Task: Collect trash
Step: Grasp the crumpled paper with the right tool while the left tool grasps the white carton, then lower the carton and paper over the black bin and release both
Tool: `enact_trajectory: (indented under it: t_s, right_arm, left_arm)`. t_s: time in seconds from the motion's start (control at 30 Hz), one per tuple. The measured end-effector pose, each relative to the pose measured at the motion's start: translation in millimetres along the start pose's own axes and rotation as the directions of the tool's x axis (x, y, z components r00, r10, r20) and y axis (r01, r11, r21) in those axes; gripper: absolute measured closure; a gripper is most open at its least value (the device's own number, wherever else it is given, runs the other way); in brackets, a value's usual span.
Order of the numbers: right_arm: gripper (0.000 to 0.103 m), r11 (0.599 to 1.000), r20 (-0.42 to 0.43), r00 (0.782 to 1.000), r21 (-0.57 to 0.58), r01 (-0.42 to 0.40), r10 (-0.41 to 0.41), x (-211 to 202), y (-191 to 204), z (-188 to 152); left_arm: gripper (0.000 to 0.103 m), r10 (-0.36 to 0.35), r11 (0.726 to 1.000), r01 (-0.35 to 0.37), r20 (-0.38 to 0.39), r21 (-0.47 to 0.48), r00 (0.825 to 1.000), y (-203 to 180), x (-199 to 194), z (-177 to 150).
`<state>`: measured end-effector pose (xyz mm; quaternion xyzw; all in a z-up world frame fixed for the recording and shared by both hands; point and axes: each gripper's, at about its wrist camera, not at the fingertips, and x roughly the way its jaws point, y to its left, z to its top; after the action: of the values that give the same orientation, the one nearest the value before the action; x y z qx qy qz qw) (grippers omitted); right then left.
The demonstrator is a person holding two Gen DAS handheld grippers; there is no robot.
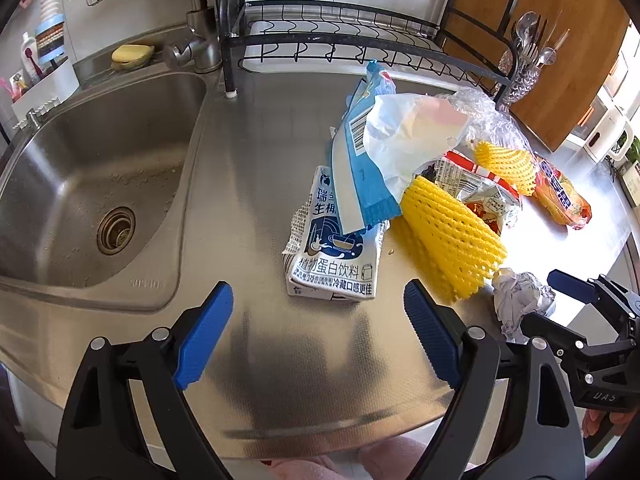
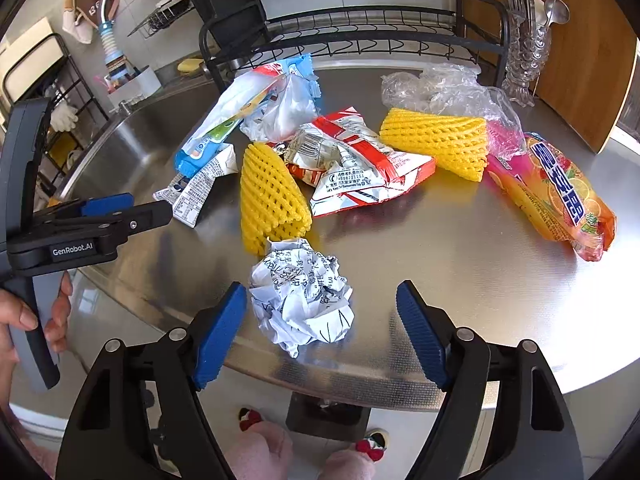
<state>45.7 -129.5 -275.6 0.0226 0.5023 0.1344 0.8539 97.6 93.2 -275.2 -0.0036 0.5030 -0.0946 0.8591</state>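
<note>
Trash lies on the steel counter (image 1: pixel 260 152): a flattened drink carton (image 1: pixel 334 256), a blue wrapper (image 1: pixel 362 160), a white plastic bag (image 1: pixel 404 132), two yellow foam nets (image 2: pixel 272 196) (image 2: pixel 436 140), a red-and-white snack bag (image 2: pixel 356 160), an orange candy bag (image 2: pixel 560 196), clear plastic (image 2: pixel 444 88) and a crumpled paper ball (image 2: pixel 302 304). My left gripper (image 1: pixel 320 336) is open and empty, just short of the carton. My right gripper (image 2: pixel 320 332) is open, its blue pads either side of the paper ball, not closed on it.
A sink (image 1: pixel 92 184) with a tap (image 1: pixel 200 44) lies left of the trash. A black dish rack (image 1: pixel 352 36) stands behind it, with a cutlery holder (image 2: pixel 524 40) and a wooden board (image 2: pixel 584 48) at the right. The counter's front edge is near both grippers.
</note>
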Motion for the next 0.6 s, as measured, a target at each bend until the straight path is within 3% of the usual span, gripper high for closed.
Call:
enact_trajectory:
  t_s: [0.23, 0.33, 0.4, 0.6]
  right_arm:
    - [0.035, 1.0, -0.042, 0.999, 0.0, 0.015, -0.015, 18, 0, 2]
    - [0.047, 1.0, -0.044, 0.999, -0.005, 0.021, -0.021, 22, 0, 1]
    - [0.049, 1.0, -0.042, 0.999, -0.016, 0.024, -0.025, 22, 0, 2]
    - [0.055, 1.0, -0.015, 1.0, -0.017, 0.015, -0.015, 14, -2, 2]
  left_arm:
    - [0.03, -0.019, 1.0, 0.02, -0.033, 0.021, 0.999, 1, 26, 8]
    - [0.041, -0.012, 0.999, 0.012, -0.015, 0.038, 1.0, 0, 28, 7]
    - [0.052, -0.016, 0.999, 0.016, -0.008, 0.047, 1.0, -3, 28, 8]
    - [0.053, -0.016, 0.998, 0.014, 0.027, 0.056, 1.0, -13, 15, 3]
